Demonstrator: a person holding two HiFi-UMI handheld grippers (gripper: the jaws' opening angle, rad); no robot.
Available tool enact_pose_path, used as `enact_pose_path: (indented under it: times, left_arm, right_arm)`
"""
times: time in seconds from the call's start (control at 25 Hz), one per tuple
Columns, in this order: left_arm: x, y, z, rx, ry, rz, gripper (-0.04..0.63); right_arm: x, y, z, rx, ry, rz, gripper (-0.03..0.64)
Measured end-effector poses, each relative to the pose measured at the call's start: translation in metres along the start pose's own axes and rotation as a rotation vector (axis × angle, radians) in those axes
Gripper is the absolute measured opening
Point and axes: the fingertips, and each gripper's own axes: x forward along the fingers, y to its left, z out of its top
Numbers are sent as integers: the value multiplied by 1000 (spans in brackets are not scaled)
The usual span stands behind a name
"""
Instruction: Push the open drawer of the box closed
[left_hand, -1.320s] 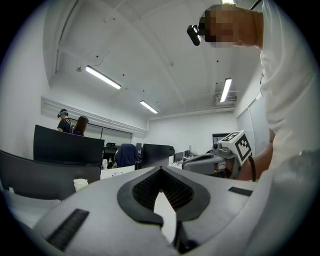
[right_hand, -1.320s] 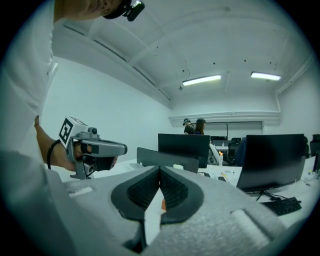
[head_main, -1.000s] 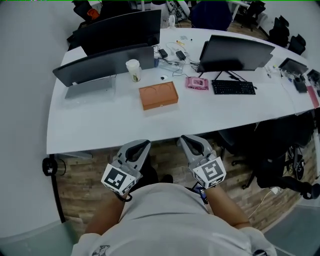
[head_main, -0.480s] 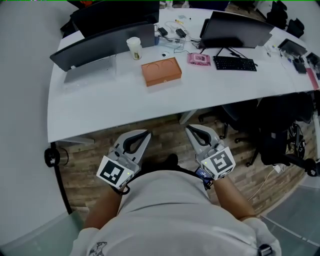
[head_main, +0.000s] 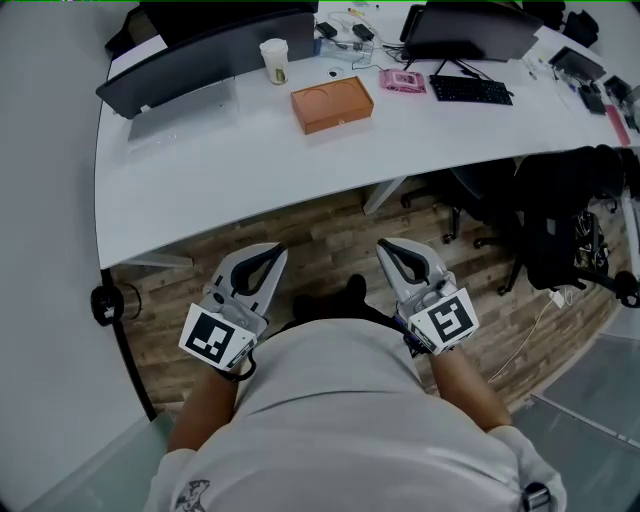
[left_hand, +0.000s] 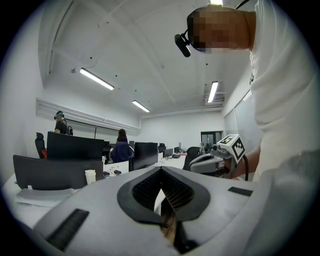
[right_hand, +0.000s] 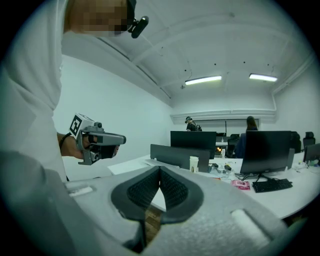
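Head view: box farther off now; left gripper, right gripper fingers closed.

1 paper cup and 1 keyboard sit on the desk.

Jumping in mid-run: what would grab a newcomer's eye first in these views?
The orange box stands out most, flat on the curved white desk, near the paper cup and the pink item. Nearer the person, the left gripper and right gripper hang side by side over the wood floor, short of the desk edge, both shut and empty. Whether the box's drawer is open cannot be told from here.
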Motion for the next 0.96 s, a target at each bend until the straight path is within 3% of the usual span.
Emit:
enact_pose_path:
  times: [0.36,0.96]
  left_arm:
    - [-41,4,-7,-18,-13,-13,-2]
    - [-43,0,-7,-31,-26,-50,-2]
  right_arm:
    - [-2,48,0,-6,-12,-13,3]
    - [-2,61,7,1,10,-17,3]
